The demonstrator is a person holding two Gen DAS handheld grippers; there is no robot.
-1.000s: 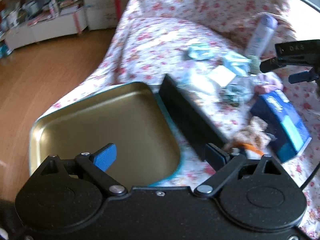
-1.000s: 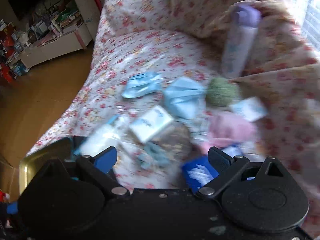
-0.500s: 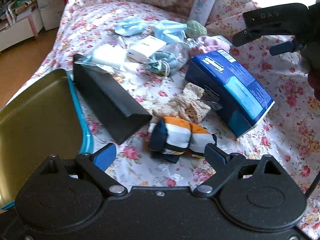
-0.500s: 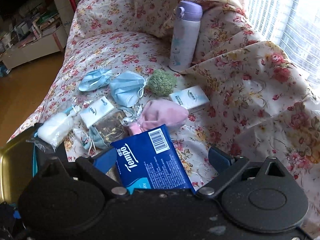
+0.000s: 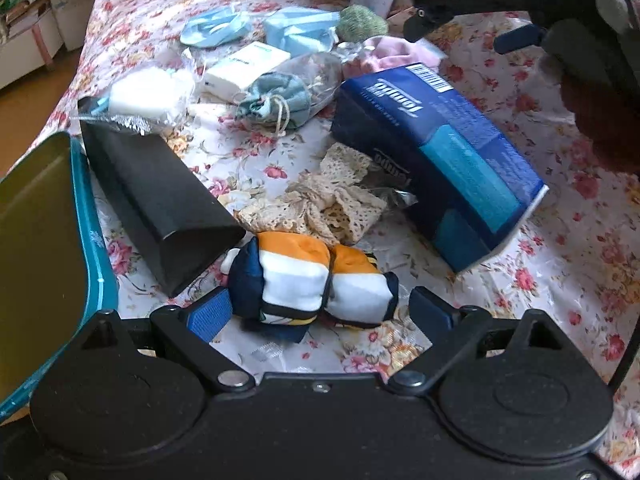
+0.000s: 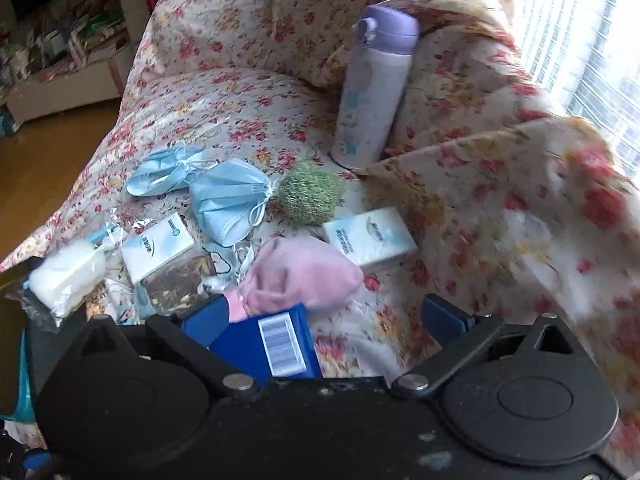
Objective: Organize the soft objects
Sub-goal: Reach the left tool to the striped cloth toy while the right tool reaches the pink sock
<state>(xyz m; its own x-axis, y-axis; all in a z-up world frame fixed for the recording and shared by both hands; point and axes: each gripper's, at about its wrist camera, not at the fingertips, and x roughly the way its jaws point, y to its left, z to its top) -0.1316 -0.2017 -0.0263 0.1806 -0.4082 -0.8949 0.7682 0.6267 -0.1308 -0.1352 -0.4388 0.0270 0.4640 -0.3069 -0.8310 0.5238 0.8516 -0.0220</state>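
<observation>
My left gripper is open, its jaws on either side of a rolled orange, white and navy sock bundle on the floral sofa cover. A cream lace cloth lies just beyond it. My right gripper is open and empty above the blue Tempo tissue pack, which also shows in the left wrist view. Ahead of it lie a pink pouch, blue face masks, a green fuzzy ball and small tissue packs.
A gold tin with a teal rim sits at the left sofa edge beside a black box. A lilac-capped bottle stands against the back cushion. A bagged white item and drawstring pouch lie in between.
My left gripper swung right from the tin and moved in around the sock bundle. My right gripper advanced over the tissue pack toward the pink pouch.
</observation>
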